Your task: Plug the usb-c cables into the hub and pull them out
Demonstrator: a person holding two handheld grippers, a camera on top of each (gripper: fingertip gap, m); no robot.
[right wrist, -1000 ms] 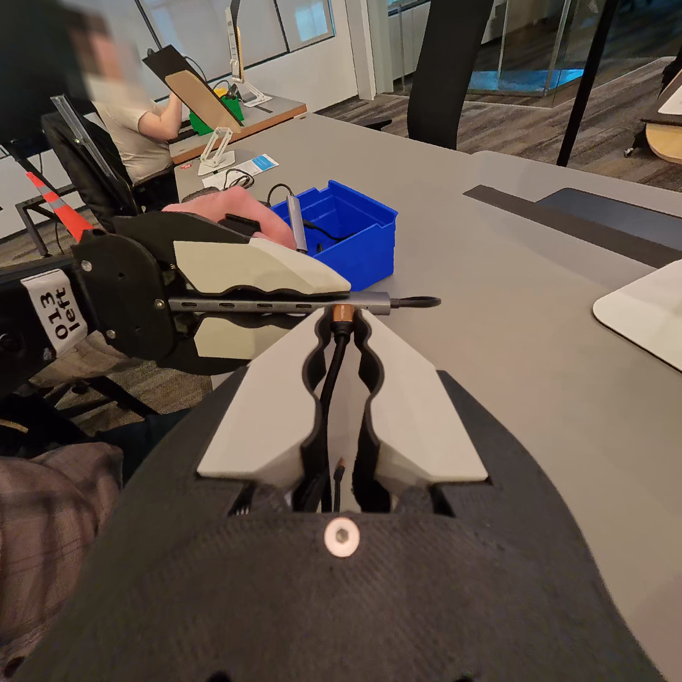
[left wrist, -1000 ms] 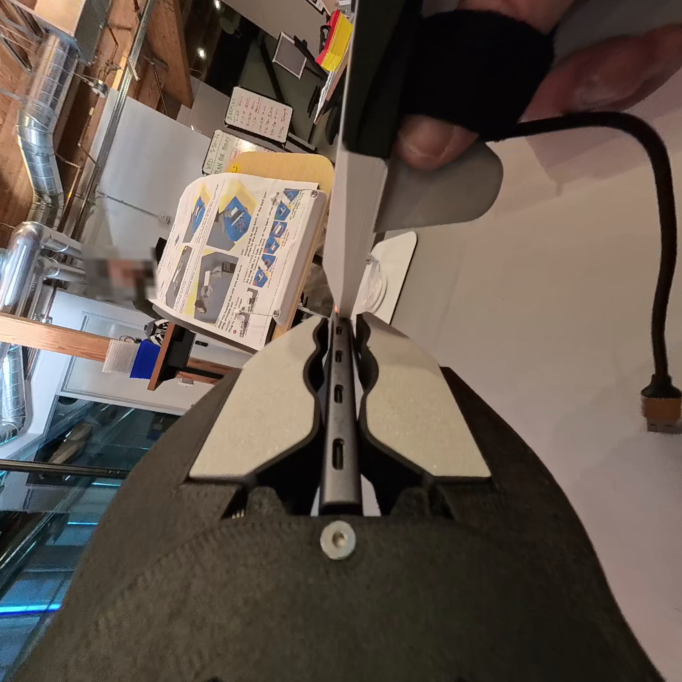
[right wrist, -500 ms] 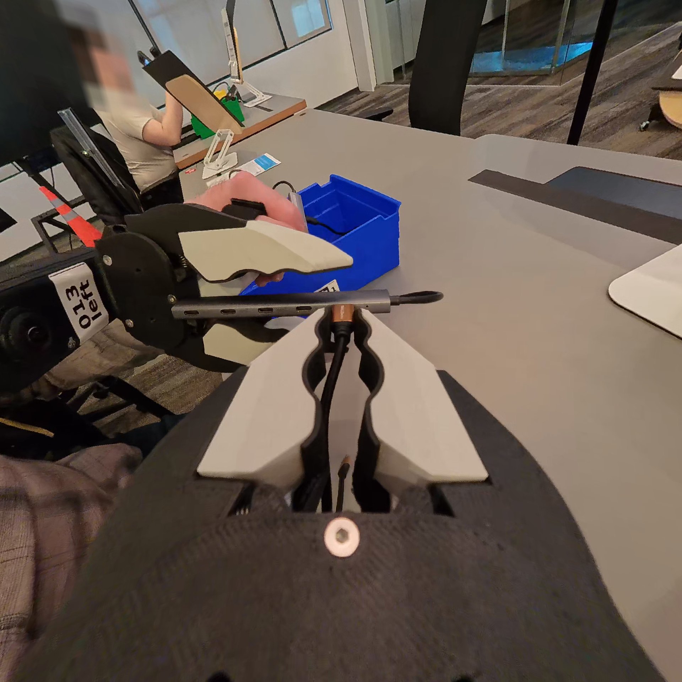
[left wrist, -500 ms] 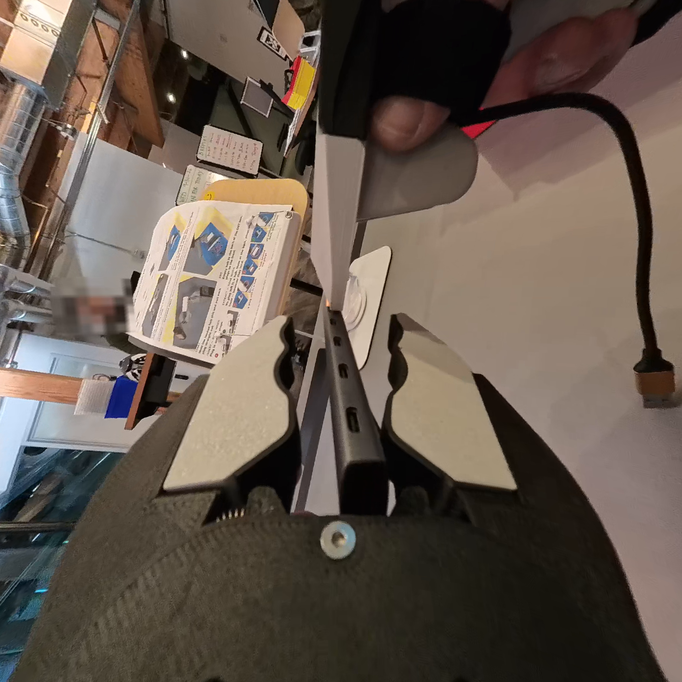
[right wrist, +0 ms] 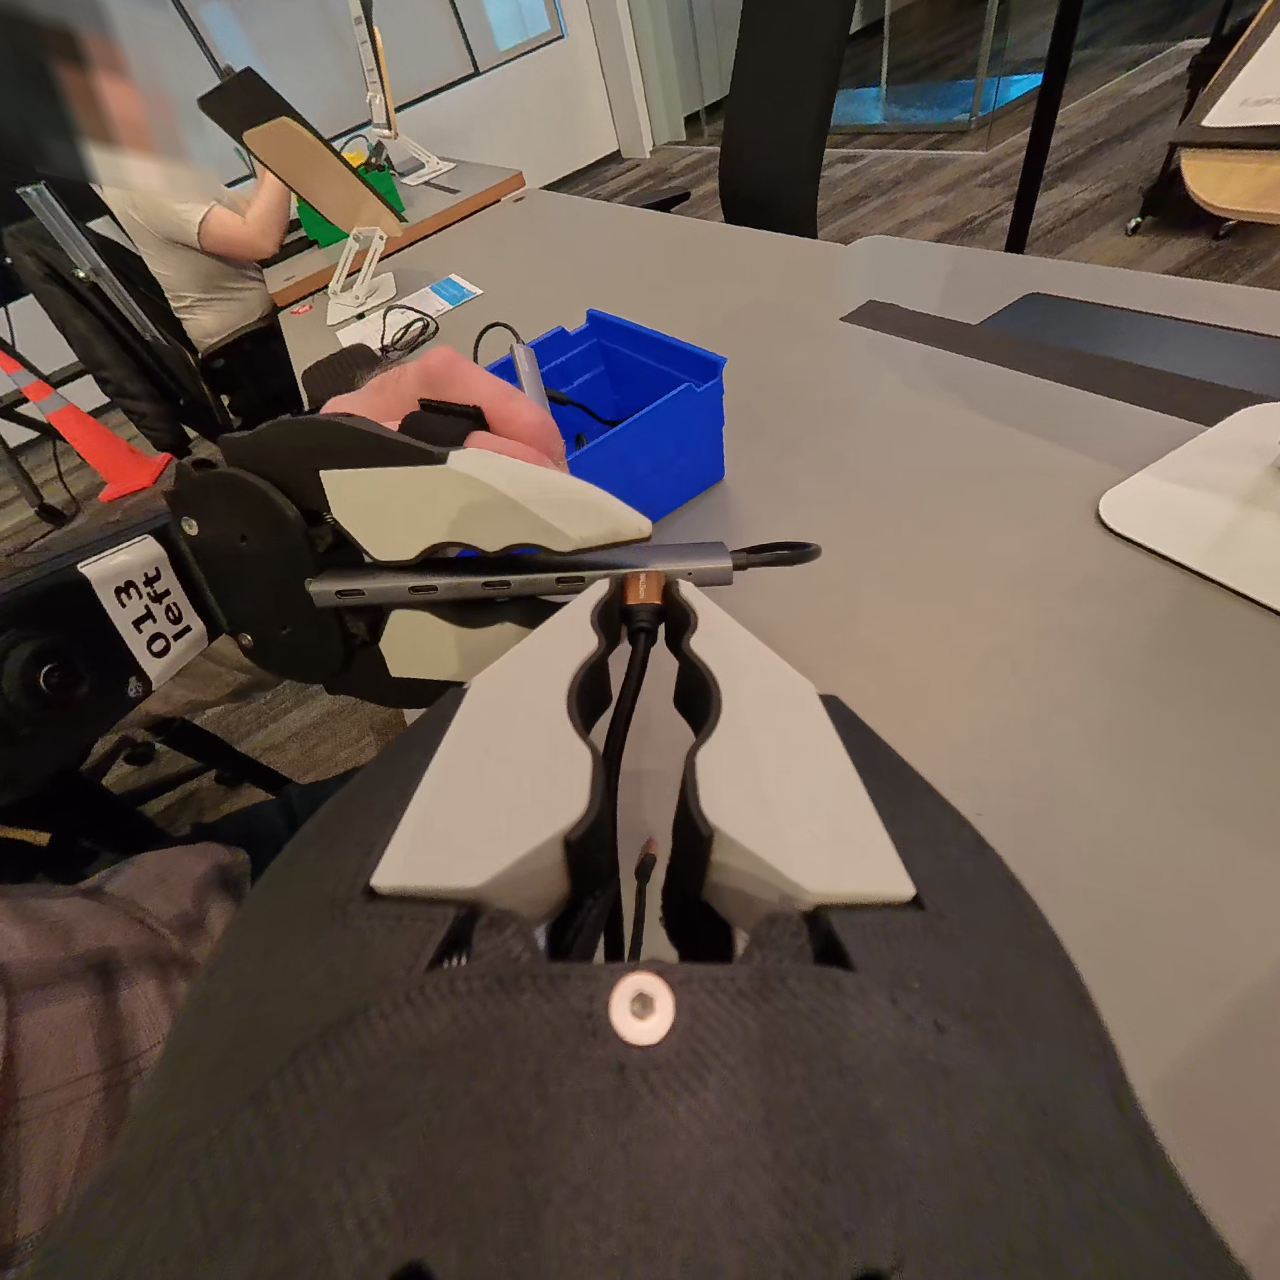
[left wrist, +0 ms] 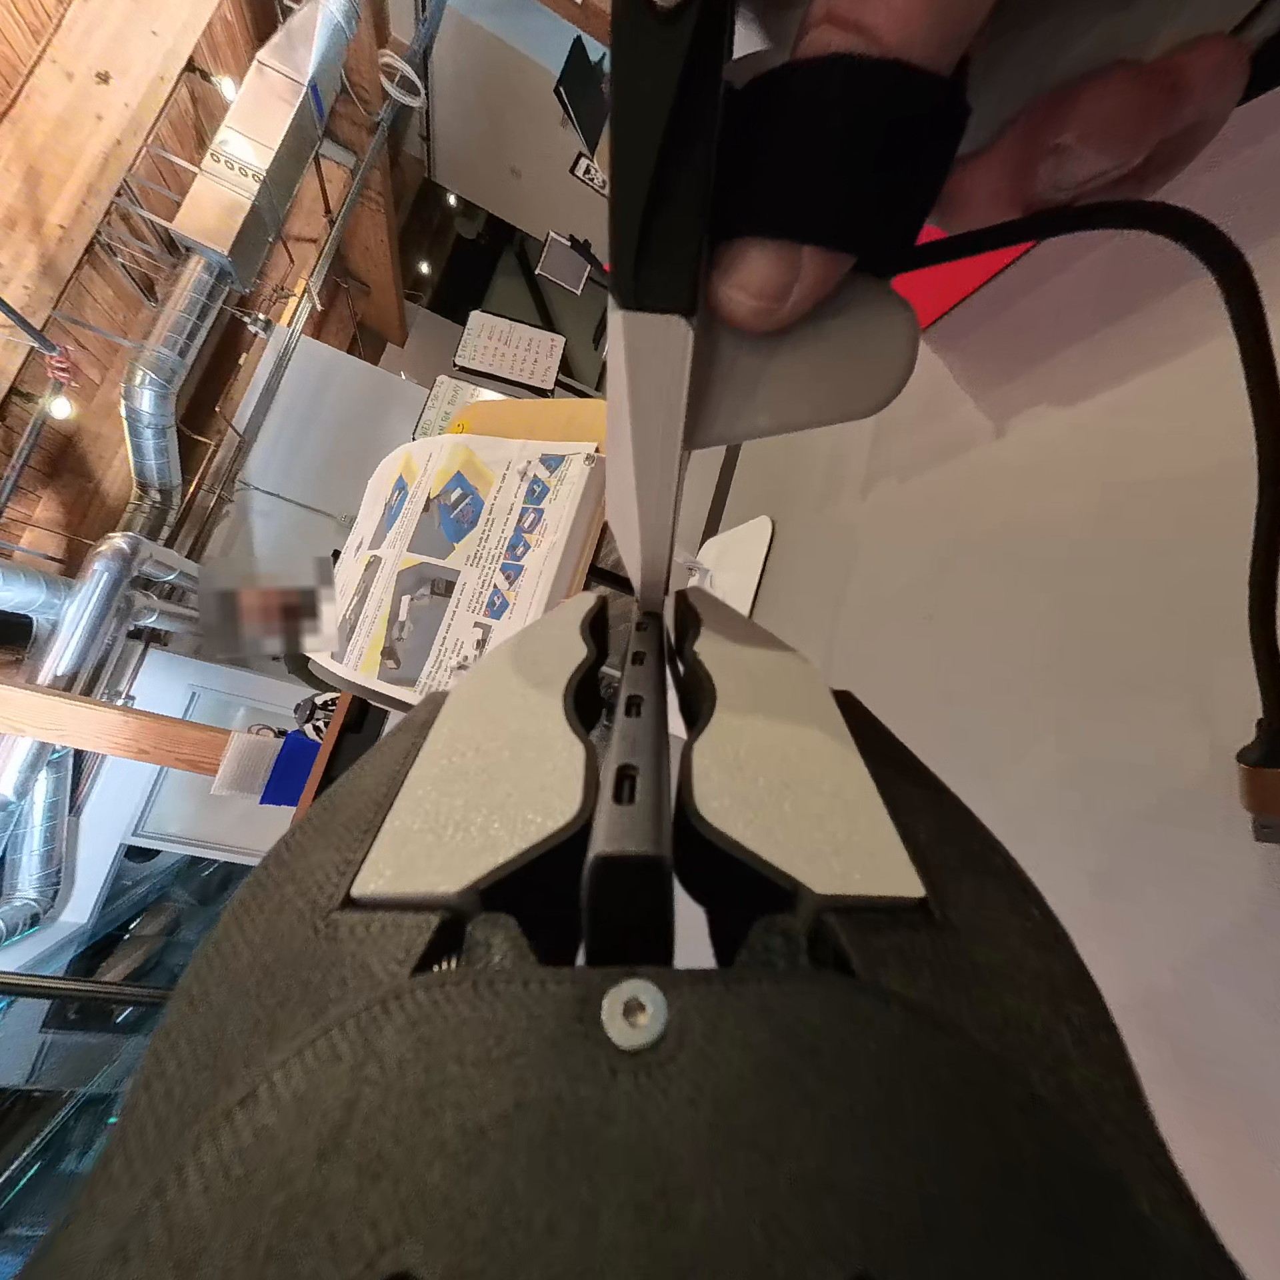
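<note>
**Spotter:** Walk me across, left to right.

**Me:** At nine o'clock in the right wrist view I have my left gripper (right wrist: 485,547), its jaws pinching the hub (right wrist: 526,578) flat between them. The hub sticks out toward three o'clock, held in the air above the counter (right wrist: 970,554), with four empty ports facing me. At centre, my right gripper (right wrist: 641,609) has its jaws pressed on the copper-collared plug (right wrist: 643,594), which sits in the port nearest the hub's tail lead. The black cable (right wrist: 627,699) runs back between the jaws toward six o'clock. Behind, at about eleven o'clock, is the blue bin (right wrist: 658,443) holding a spare hub.

**Spotter:** And the left wrist view?

**Me:** The hub (left wrist: 630,776) runs straight up the middle toward twelve o'clock. The right-hand pad is against it; on the left I see a dark gap, so I cannot tell how firm the hold is. At three o'clock the cable's free plug (left wrist: 1264,789) dangles.

**Spotter:** Risks?

**Me:** I judge the plug seated, so pulling out comes next. If the hold on the hub is loose, the hub will slide out along with the plug. Pulling off-axis could bend the connector, and the dangling end might snag.
</note>
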